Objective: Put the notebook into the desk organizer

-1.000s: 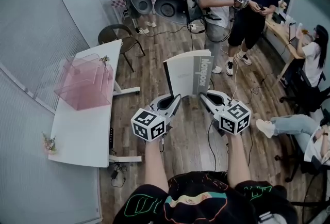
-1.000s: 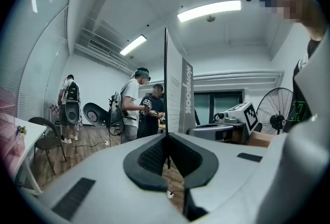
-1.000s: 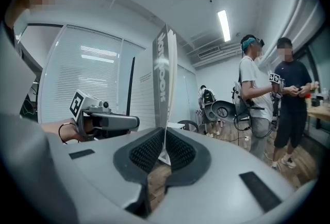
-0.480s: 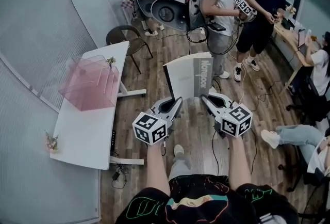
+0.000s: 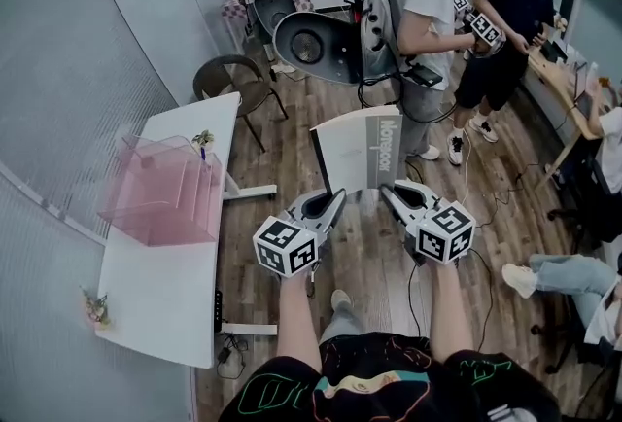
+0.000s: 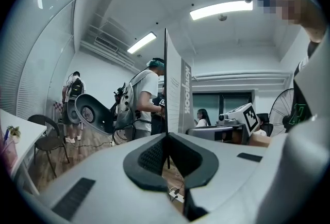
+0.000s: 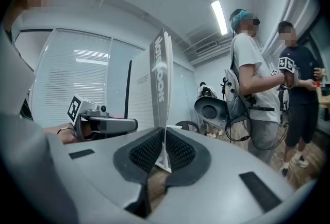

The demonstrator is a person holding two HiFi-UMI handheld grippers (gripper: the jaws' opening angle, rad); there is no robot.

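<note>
Looking down in the head view, the notebook (image 5: 360, 150) stands upright in the air at the centre of the frame, held from below by both grippers. The left gripper (image 5: 335, 197) pinches its lower left corner, and the right gripper (image 5: 387, 189) pinches the lower right corner under the grey printed band. It hangs over the wooden floor (image 5: 369, 264), well apart from the pink desk organizer (image 5: 160, 192) at the left of the frame. The organizer stands on the far part of the white table (image 5: 160, 303). Its compartments look empty, as far as the tinted walls allow. Several people (image 5: 418, 12) stand in the upper right.

In the left gripper view, the jaws are closed on the notebook's thin lower edge. The cover rises edge-on from the centre of the frame toward the top.

In the right gripper view, the jaws are likewise clamped on a bottom corner, with the printed band running up the middle of the frame.

By my reading, the pick-up is done. What remains is carrying the notebook across to the table, lining it up over a compartment, lowering it in and letting go.
</note>
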